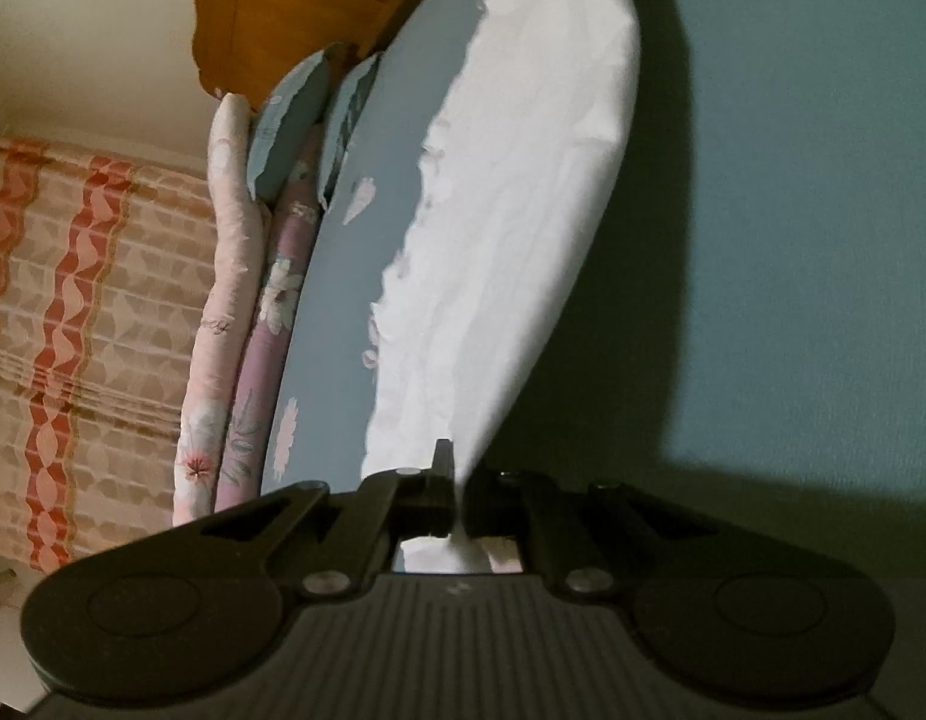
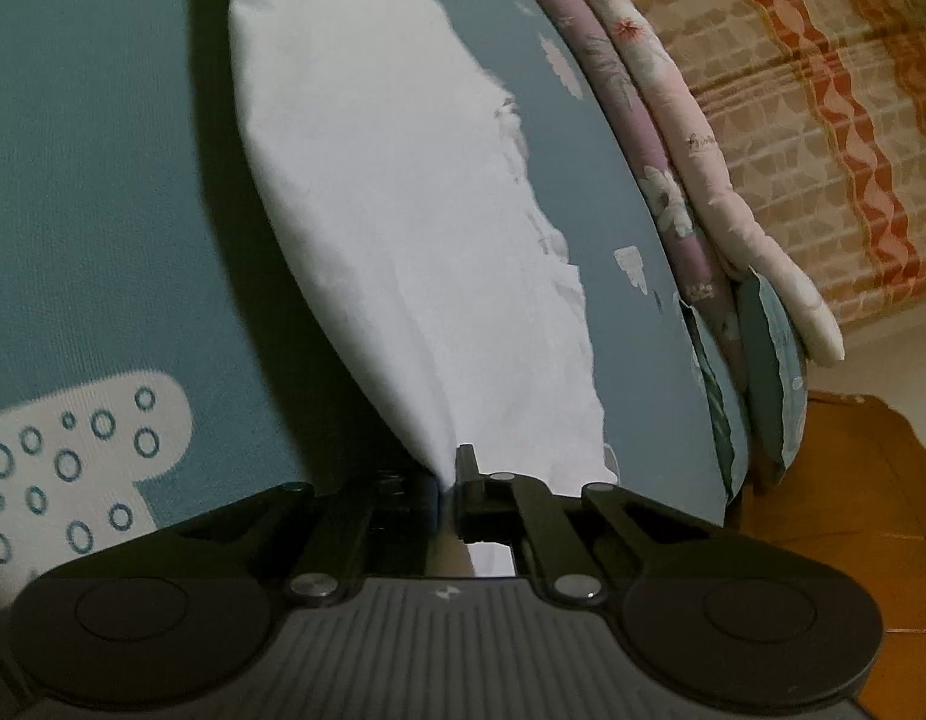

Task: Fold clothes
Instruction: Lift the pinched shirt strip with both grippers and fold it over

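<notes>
On the left, the left claw [image 1: 456, 501] is pinched tight on one end of a white cloth [image 1: 511, 228]. The cloth runs lifted and taut above the blue bed sheet [image 1: 793, 240], casting a dark shadow, with folded quilts [image 1: 240, 324] and a patterned curtain [image 1: 72, 330] beyond. On the right, the right claw [image 2: 447, 501] is clamped on the cloth's other end.

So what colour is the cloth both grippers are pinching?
White and plain. The cloth shows best in the right wrist view, against the blue-green bedsheet.
</notes>
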A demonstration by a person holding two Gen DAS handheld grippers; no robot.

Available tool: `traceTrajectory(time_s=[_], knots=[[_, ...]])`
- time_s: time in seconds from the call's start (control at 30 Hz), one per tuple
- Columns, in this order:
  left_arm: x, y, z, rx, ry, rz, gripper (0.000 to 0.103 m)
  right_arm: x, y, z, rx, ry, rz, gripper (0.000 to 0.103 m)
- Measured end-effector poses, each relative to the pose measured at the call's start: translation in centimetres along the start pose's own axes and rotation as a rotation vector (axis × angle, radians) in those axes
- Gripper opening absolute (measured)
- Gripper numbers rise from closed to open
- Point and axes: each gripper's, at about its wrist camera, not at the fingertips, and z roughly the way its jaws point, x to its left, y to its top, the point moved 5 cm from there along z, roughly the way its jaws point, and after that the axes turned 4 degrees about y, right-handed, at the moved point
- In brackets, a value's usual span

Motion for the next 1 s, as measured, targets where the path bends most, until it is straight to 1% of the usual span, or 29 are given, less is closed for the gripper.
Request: traceTrajectory(time_s=[0.13, 0.23, 0.3, 0.5, 0.6, 0.7, 0.73, 0.77, 0.8, 0.83, 0.93, 1.0], knots=[[0.9, 0.4, -1.7, -0.006, -0.014, -0.012, 0.001, -1.1, 0.2, -2.2, -0.006, 0.05, 0.051, 0.002], [0.5, 0.4, -3.9, -0.003, -0.04, -0.003, 0.001, -1.0, -0.1, -3.7, 0.003, 0.102, 0.079, 0.002], [0.0, 0.4, -5.9, -0.002, -0.072, -0.014, 0.001, -0.3, -0.4, -5.2, 0.011, 0.143, 0.094, 0.002], [-2.3, -0.2, -11.8, 0.005, -0.146, 0.002, 0.001, 2.8, -1.8, -9.6, 0.039, 0.257, 0.131, 0.003], [-3.0, -0.3, -13.7, 0.004, -0.152, 0.0, 0.001, 4.8, -2.3, -11.4, 0.044, 0.282, 0.134, 0.003], [-3.3, -0.4, -14.7, 0.011, -0.174, -0.046, 0.002, 6.2, -2.6, -12.3, 0.055, 0.298, 0.145, 0.003], [-3.5, -0.4, -14.8, 0.019, -0.19, -0.065, 0.003, 6.6, -2.8, -12.4, 0.06, 0.305, 0.151, 0.003], [-3.6, -0.4, -14.9, 0.031, -0.217, -0.077, 0.007, 6.9, -3.0, -12.4, 0.067, 0.312, 0.16, 0.006], [-3.9, -0.4, -15.1, 0.041, -0.248, -0.082, 0.009, 7.1, -3.3, -12.3, 0.076, 0.318, 0.164, 0.014], [-4.1, -0.5, -15.4, 0.051, -0.279, -0.083, 0.011, 7.2, -3.6, -12.3, 0.086, 0.324, 0.163, 0.017], [-4.4, -1.1, -16.6, 0.075, -0.338, -0.059, 0.011, 7.3, -4.6, -12.4, 0.113, 0.34, 0.162, 0.019], [-3.8, -1.5, -17.3, 0.09, -0.375, -0.086, 0.011, 6.5, -5.2, -13.3, 0.103, 0.35, 0.212, 0.019]])
